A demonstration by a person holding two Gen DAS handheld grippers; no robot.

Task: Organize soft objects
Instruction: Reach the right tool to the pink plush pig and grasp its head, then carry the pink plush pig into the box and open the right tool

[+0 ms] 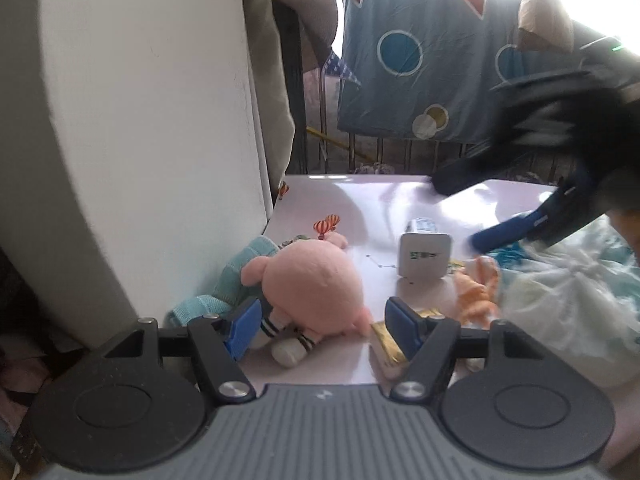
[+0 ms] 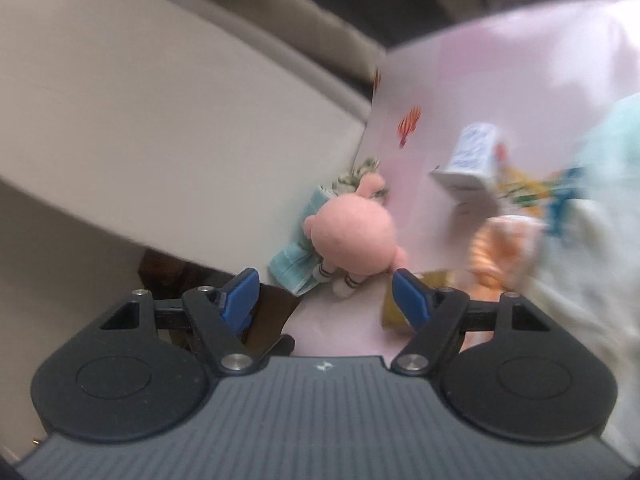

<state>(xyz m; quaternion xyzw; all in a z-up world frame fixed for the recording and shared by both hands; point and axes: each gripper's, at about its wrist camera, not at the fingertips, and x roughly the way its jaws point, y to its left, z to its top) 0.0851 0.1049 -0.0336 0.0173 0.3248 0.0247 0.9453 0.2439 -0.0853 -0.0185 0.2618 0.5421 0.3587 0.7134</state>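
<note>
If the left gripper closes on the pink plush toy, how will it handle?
The pink plush toy looks stuffed, so it probably squashes between the open left gripper fingers. Its rounded body may roll if pushed. It is likely light and unbreakable.

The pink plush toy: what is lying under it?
A folded teal cloth lies partly under the pink plush toy, against the white wall. A bit of patterned fabric shows by its head. How far either runs beneath is hidden.
</note>
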